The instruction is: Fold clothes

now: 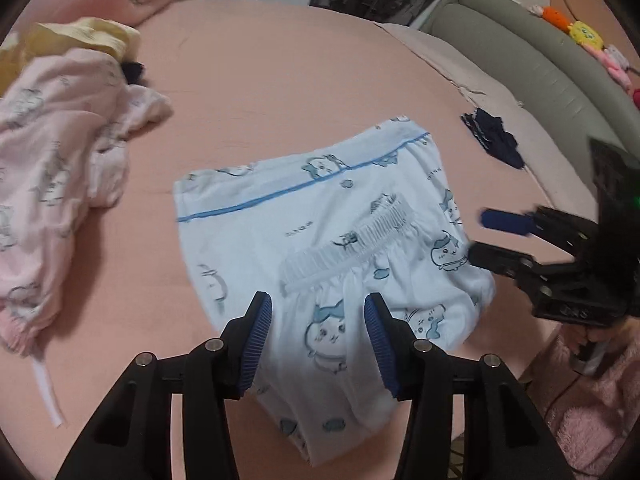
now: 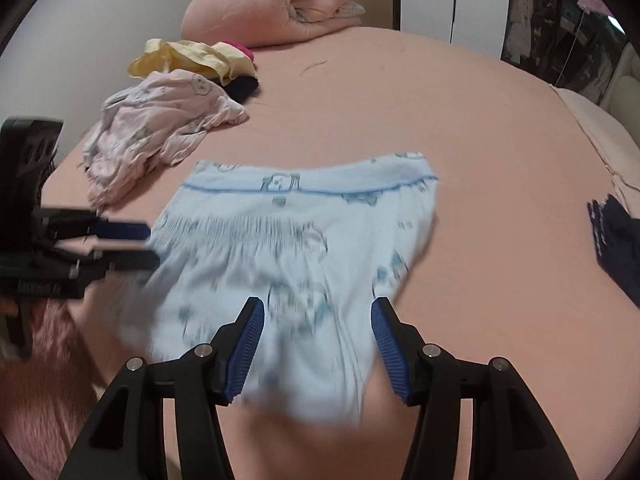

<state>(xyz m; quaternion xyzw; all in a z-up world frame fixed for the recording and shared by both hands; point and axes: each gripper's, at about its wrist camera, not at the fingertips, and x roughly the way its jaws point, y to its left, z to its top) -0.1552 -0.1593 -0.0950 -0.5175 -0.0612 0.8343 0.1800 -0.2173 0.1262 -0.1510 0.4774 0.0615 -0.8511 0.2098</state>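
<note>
A light blue pair of shorts [image 1: 320,232] with cartoon prints and a blue piping line lies folded on the pink bed; it also shows blurred in the right wrist view [image 2: 288,248]. Its elastic waistband [image 1: 344,244] lies across the top layer. My left gripper [image 1: 318,332] is open just above the near edge of the shorts, holding nothing. My right gripper [image 2: 318,340] is open over the shorts' near part, empty. Each gripper shows in the other view, the right one [image 1: 480,236] at the shorts' right edge, the left one [image 2: 150,244] at their left edge.
A crumpled pink printed garment [image 1: 52,168] lies to the left, with yellow clothes [image 2: 188,60] and a dark item behind it. A dark navy garment [image 1: 494,140] lies at the right. A rolled pink quilt [image 2: 288,0] sits at the bed's far end. A grey-green sofa [image 1: 540,68] stands beyond the bed.
</note>
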